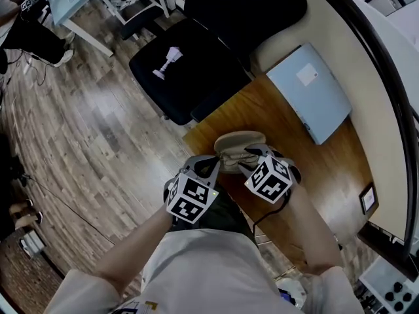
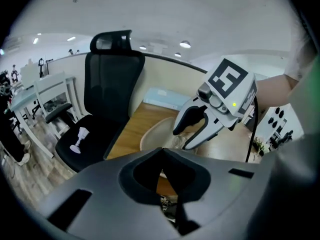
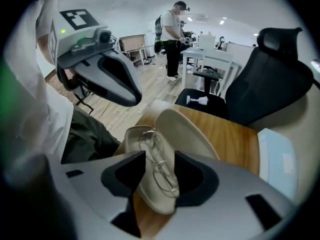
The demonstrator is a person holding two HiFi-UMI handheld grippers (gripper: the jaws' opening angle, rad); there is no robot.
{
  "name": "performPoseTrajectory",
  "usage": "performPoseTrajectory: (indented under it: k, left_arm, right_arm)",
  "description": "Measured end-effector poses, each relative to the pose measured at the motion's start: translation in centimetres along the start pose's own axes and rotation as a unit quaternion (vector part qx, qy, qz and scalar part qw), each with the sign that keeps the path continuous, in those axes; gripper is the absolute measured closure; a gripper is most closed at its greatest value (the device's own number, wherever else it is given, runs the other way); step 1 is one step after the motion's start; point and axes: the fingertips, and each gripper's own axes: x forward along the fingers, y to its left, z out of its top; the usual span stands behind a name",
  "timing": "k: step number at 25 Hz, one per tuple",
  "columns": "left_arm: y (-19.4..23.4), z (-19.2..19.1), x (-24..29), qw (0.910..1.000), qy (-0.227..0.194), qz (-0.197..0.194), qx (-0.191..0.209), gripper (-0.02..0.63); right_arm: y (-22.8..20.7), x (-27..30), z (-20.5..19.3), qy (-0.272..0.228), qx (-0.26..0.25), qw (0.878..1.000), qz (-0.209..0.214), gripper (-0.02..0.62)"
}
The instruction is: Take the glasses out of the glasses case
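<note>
Nearest, the right claw [image 3: 160, 159] hangs spread astride the case, not gripping; the left claw [image 2: 162, 150] is clenched, empty. On the wooden surface [image 1: 314, 169] the beige glasses case [image 1: 239, 142] lies open, with thin wire-rimmed glasses [image 3: 162, 171] inside.

Glasses case [image 1: 237, 140]: near half was hidden beneath both grippers in the head view; its side edges ran behind the right gripper [image 3: 160, 159] jaws. Glasses [image 3: 156, 165]: thin wire frame, lenses too faint to tell. Blurred patch [image 2: 169, 205] below the left gripper [image 2: 163, 149] tips: unidentifiable, perhaps floor clutter.
</note>
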Motion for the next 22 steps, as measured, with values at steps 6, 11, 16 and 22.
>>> performPoseTrajectory:
  k: [6, 11, 16, 22]
  left_arm:
    - [-1.9, -3.4, 2.5, 0.9992, 0.026, -0.029, -0.002, 0.603]
    - [-3.0, -6.2, 3.4, 0.9985, 0.04, -0.035, -0.015, 0.603]
    - [-3.4, -7.1, 4.2, 0.9983, 0.041, -0.031, -0.027, 0.603]
    - [-3.4, -7.2, 4.3, 0.9989, 0.024, -0.02, -0.034, 0.603]
  right_arm:
    - [0.7, 1.6, -0.9, 0.021, -0.034, 0.999, 0.0, 0.413]
    - [2.0, 2.1, -1.5, 0.04, -0.067, 0.997, -0.004, 0.411]
    - [2.8, 2.7, -2.0, 0.051, -0.09, 0.995, -0.003, 0.413]
    - [3.1, 3.4, -2.4, 0.066, -0.137, 0.988, -0.012, 0.44]
